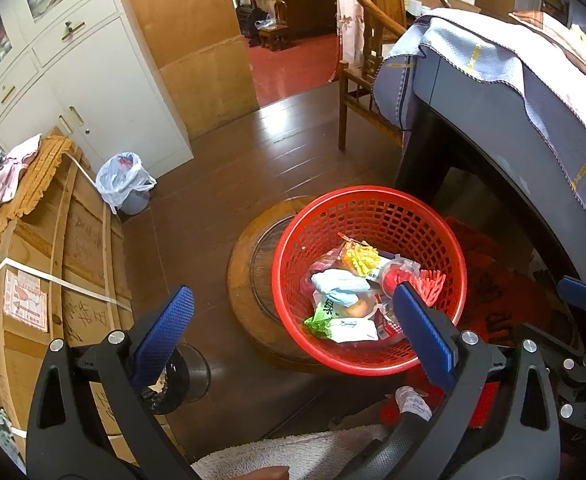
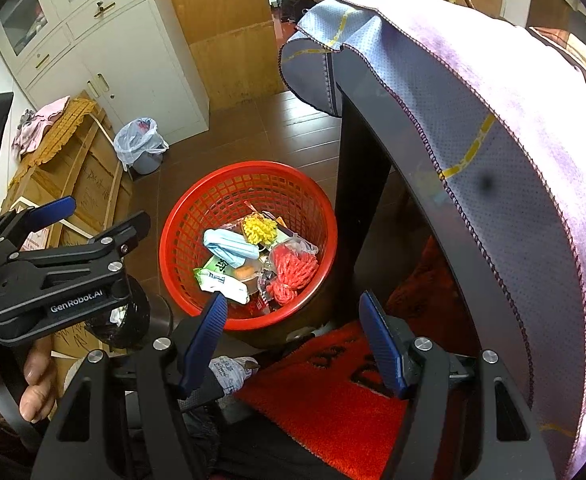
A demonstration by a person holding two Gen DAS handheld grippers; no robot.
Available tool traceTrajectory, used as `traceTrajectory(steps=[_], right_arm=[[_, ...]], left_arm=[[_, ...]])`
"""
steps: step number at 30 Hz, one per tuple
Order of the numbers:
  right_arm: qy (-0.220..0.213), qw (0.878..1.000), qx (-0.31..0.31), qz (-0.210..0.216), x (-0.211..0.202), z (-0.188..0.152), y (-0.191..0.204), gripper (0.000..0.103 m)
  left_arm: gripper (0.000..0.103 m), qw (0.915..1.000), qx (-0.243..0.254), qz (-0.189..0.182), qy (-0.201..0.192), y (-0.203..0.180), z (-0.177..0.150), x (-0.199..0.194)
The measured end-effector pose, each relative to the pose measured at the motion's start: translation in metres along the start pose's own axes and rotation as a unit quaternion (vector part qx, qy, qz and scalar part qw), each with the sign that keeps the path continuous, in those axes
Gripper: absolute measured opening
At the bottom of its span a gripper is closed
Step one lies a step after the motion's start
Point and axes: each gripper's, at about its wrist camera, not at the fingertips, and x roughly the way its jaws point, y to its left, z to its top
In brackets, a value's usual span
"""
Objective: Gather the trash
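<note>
Both claws empty rn. Left gripper (image 1: pixel 293 332) spread wide, nothing between the pads, hanging above the near-left rim of the red basket (image 1: pixel 289 248). Right gripper (image 2: pixel 293 344) also apart, empty, hovering over the red mat (image 2: pixel 325 392) just short of the basket's near rim.

Trash already piled in the basket bottom: blue mask (image 2: pixel 229 244), yellow tassel thing (image 2: pixel 259 230), red mesh bundle (image 2: pixel 293 270), green/white wrapper (image 2: pixel 221 282). Looks like between pickups, or close to done w/ this batch.

Next probably the crumpled white scrap (image 2: pixel 229 370) on the floor by the mat's left edge, right under the right claw. Might be a wrapper, view's poor there. Needs a drop straight down, then a close.

Room: table leg (image 2: pixel 363 200) and hanging tablecloth (image 2: pixel 493 120) tight against the basket's right side, wooden crate (image 1: pixel 65 260) off to the left. Open floor (image 1: pixel 221 168) beyond, toward the bagged bin (image 1: pixel 127 184).
</note>
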Motion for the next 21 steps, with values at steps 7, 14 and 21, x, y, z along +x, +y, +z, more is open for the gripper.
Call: traceTrajectory(steps=[7,14,21], right_arm=[[0.001,1.0,-0.001,0.0,0.0001,0.0002,0.0004,0.068],[0.003,1.0,-0.003,-0.001,0.0019,-0.0008,0.0016,0.068],[0.003,1.0,-0.003,-0.001,0.0016,-0.0013,0.0013,0.068]], left_arm=[[0.096,1.0,0.003,0.0,0.0,-0.0018,-0.0008,-0.001],[0.096,1.0,0.0,-0.003,0.005,-0.0006,-0.0001,0.0003],[0.096,0.9999,-0.008,-0.007,0.008,0.0031,0.0001,0.0045]])
